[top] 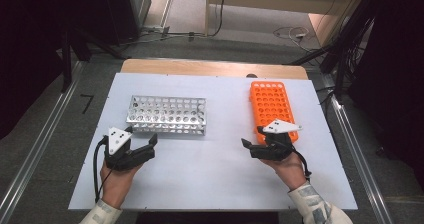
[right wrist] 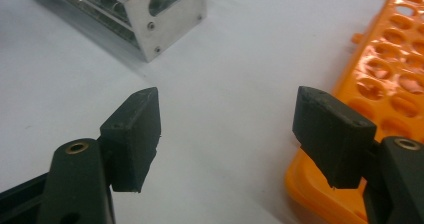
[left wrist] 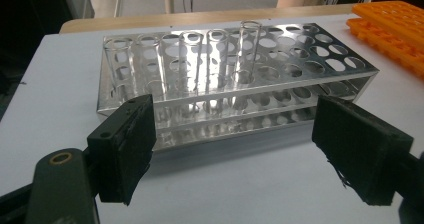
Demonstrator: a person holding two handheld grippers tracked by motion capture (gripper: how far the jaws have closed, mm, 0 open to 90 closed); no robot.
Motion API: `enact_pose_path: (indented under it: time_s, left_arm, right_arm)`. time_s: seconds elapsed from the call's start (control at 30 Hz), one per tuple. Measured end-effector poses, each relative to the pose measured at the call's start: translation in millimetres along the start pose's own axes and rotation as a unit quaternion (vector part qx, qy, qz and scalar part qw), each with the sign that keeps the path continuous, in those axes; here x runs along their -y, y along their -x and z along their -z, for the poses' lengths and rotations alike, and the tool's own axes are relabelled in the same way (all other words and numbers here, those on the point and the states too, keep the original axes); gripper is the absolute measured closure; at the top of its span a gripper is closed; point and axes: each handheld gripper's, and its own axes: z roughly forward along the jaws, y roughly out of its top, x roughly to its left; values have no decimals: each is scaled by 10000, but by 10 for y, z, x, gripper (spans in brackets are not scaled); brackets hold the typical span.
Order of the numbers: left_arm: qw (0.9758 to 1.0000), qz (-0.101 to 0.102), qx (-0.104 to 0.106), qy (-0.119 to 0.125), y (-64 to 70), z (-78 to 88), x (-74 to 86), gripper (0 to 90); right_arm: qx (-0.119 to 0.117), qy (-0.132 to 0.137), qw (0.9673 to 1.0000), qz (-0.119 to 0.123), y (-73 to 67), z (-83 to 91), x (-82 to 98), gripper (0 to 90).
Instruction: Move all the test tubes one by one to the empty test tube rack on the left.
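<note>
A grey carpeted floor (top: 45, 134) surrounds the desk (top: 210, 169), whose white top carries two racks, with cables trailing across the floor beyond its far edge.

My left fingers (top: 141, 135) sit at the near left of the desk, just in front of the metal rack (top: 168, 115), which lies lengthwise across the left half. They stand wide apart with nothing between them; no pad touches the rack. In the left gripper view the metal rack (left wrist: 235, 79) stretches across just beyond my fingers (left wrist: 227, 139), its long near side facing me, and a few clear glass tubes (left wrist: 250, 49) stand upright in holes along its far rows. The left pad (left wrist: 131, 144) and the right pad (left wrist: 357, 144) frame the rack's near wall from either side but stay apart from it.

My right fingers (top: 251, 137) are at the near right, held wide as well and empty, over bare desk. The orange rack (top: 272, 106) runs away from me along the right side, and its near end lies just beside my right hand (top: 287, 166). In the right gripper view the orange rack (right wrist: 395, 84) sits just beside and behind my right-hand pad (right wrist: 332, 134), whether touching I cannot tell, while a corner of the metal rack (right wrist: 165, 19) lies well apart, far left. White desktop fills the gap.
</note>
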Motion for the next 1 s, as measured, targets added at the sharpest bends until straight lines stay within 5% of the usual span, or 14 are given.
enact_pose_path:
  time_s: [0.5, 0.7, 1.0]
  left_arm:
    - [9990, 267, -346, -66, -262, 89, 103, 173]
    - [9981, 437, -423, -56, -369, 136, 148, 173]
    - [9978, 416, -498, -151, -442, 195, 211, 173]
  right_arm:
    - [653, 114, 9964, -522, 433, 369, 340, 258]
    - [904, 171, 9925, -808, 603, 547, 497, 256]
    - [1304, 130, 9856, -1065, 806, 710, 710, 253]
